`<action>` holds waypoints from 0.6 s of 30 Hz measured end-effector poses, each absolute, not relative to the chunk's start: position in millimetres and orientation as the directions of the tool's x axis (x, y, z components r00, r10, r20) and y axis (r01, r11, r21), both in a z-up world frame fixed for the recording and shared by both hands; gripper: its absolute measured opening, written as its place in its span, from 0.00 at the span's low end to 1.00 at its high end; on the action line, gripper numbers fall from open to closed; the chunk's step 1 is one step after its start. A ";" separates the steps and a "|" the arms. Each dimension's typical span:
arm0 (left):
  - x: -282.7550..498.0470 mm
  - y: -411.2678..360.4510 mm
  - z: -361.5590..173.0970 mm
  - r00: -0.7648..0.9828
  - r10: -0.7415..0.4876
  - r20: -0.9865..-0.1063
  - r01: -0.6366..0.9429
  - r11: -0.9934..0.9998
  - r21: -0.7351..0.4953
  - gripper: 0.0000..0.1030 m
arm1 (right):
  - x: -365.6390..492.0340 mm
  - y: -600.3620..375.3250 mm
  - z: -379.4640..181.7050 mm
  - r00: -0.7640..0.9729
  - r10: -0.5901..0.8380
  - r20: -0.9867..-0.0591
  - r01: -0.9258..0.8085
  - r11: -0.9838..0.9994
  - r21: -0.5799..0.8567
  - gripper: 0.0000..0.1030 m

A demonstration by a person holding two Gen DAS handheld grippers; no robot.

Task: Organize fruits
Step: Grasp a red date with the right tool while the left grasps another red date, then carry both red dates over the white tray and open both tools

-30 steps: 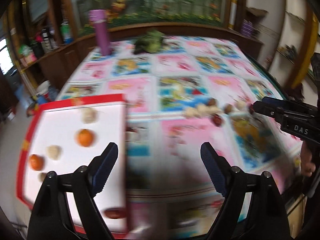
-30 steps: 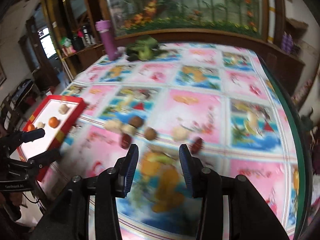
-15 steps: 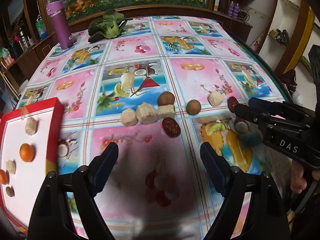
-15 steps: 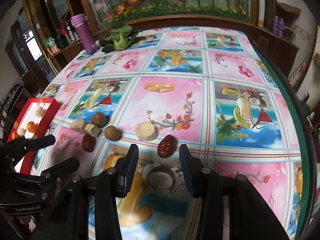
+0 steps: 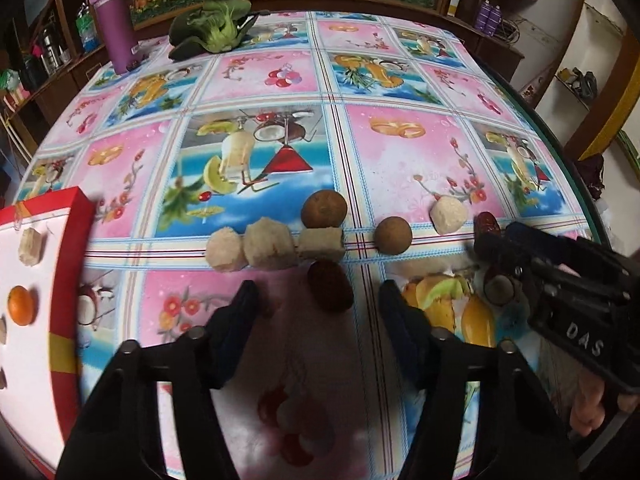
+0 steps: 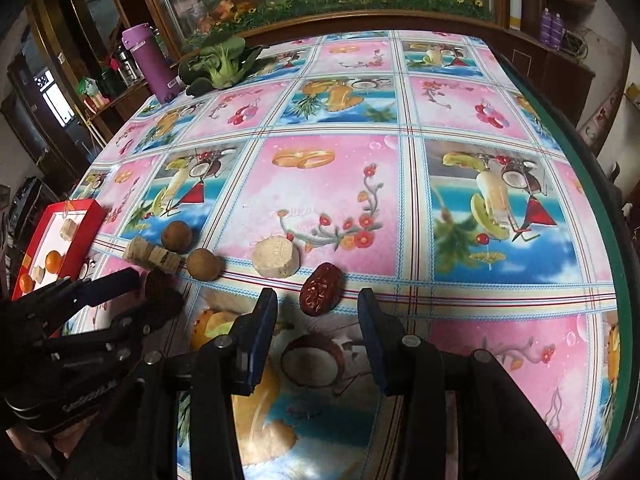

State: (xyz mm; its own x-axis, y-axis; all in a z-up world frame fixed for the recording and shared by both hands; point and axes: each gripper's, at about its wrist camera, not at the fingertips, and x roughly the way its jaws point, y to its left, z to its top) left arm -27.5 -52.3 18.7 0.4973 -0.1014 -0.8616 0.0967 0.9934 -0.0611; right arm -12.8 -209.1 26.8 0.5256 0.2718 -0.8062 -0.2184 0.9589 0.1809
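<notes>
Where spread: two dates [image 5: 330, 291], two longans [image 5: 324, 209].

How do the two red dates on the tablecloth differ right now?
The left date lies before the left tool, beside the cut pieces; the right date lies before the right tool, apart from them. The right one shows clear wrinkles. Both are dark red, ungrasped.
</notes>
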 end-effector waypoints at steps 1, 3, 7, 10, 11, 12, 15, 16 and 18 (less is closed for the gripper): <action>-27.3 -53.0 18.7 0.508 -0.093 -0.857 0.095 0.994 -0.051 0.55 | -12.7 -208.4 26.9 0.526 0.270 -0.807 -0.219 0.959 0.178 0.34; -26.4 -52.1 18.4 0.518 -0.090 -0.851 0.092 0.995 -0.049 0.50 | -12.1 -207.2 26.3 0.528 0.261 -0.809 -0.216 0.962 0.169 0.30; -24.4 -47.0 18.2 0.534 -0.085 -0.841 0.092 0.995 -0.042 0.37 | -10.0 -205.7 25.6 0.534 0.244 -0.809 -0.210 0.966 0.152 0.19; -25.4 -43.5 18.5 0.537 -0.094 -0.838 0.097 0.994 -0.050 0.24 | -12.4 -206.1 25.4 0.539 0.244 -0.806 -0.196 0.967 0.162 0.19; -25.9 -42.7 18.7 0.536 -0.099 -0.838 0.101 0.994 -0.053 0.20 | -13.9 -206.0 25.6 0.539 0.243 -0.806 -0.191 0.968 0.164 0.19; -26.8 -41.8 18.8 0.536 -0.103 -0.838 0.105 0.993 -0.055 0.19 | -15.0 -205.9 26.2 0.537 0.246 -0.806 -0.189 0.967 0.170 0.19; -32.8 -36.9 19.9 0.537 -0.118 -0.835 0.106 0.992 -0.072 0.19 | -22.4 -202.9 30.7 0.540 0.260 -0.800 -0.198 0.964 0.180 0.19; -36.9 -34.5 21.1 0.542 -0.121 -0.831 0.109 0.991 -0.074 0.19 | -26.2 -200.9 33.6 0.544 0.261 -0.798 -0.203 0.963 0.176 0.19; -43.8 -30.9 23.4 0.546 -0.122 -0.829 0.113 0.991 -0.072 0.19 | -33.4 -195.4 40.2 0.551 0.270 -0.789 -0.217 0.960 0.177 0.19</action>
State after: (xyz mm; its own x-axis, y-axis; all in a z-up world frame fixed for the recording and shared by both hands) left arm -43.8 -30.9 23.4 0.5457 -0.1222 -0.8290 0.1127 0.9910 -0.0719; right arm -33.4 -195.4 40.2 0.5514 0.2697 -0.7894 -0.2166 0.9601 0.1767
